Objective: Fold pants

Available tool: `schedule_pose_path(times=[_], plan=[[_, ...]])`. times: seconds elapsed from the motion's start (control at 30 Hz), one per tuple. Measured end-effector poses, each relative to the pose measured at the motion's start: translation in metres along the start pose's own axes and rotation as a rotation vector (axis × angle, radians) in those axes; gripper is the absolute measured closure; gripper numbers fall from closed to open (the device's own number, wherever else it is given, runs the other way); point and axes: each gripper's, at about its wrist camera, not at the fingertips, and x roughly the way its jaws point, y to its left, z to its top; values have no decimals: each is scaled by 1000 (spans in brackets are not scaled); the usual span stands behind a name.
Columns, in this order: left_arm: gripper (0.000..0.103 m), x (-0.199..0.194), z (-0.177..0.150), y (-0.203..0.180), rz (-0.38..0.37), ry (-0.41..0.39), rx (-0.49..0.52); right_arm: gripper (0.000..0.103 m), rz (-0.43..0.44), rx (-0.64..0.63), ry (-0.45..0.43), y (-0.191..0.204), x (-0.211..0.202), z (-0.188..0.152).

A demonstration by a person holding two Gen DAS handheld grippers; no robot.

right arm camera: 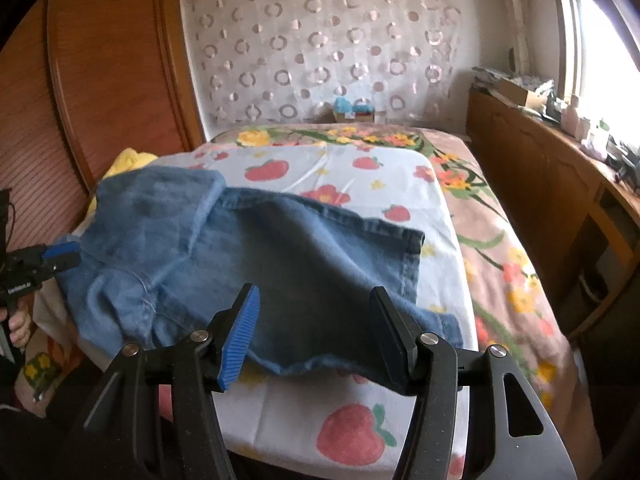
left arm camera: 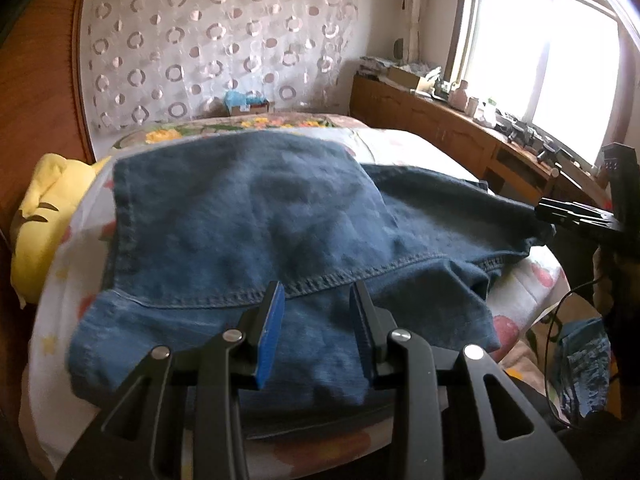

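Note:
Blue denim pants [left arm camera: 256,232] lie on a strawberry-print sheet [right arm camera: 352,432] on the bed, with one part folded over another. In the right wrist view the pants [right arm camera: 256,264] spread from the left to the middle. My left gripper [left arm camera: 318,300] is open, its blue pads just above the near hem, holding nothing. My right gripper [right arm camera: 316,308] is open over the near edge of the pants, holding nothing. The right gripper [left arm camera: 560,216] shows at the right edge of the left wrist view. The left gripper [right arm camera: 60,254] shows at the left edge of the right wrist view.
A yellow pillow [left arm camera: 44,216] lies left of the pants by the wooden headboard [right arm camera: 100,92]. A floral bedspread [right arm camera: 500,248] covers the bed. A wooden cabinet [right arm camera: 552,184] with clutter runs under the window on the right. A small box [right arm camera: 354,110] sits at the far end.

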Motion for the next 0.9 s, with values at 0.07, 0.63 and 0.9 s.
schedule_pose_path(times=[0.07,0.63,0.9], plan=[[71,5,-4,-1,5,15,-2,45,10,15,5,-1,4,-3],[58,26,-23,-18,65,60,20,45,-38,40,18,-8,4,-22],[57,28,-26,-23,97,40,37,45,-76,120,1,-42,-12,-28]])
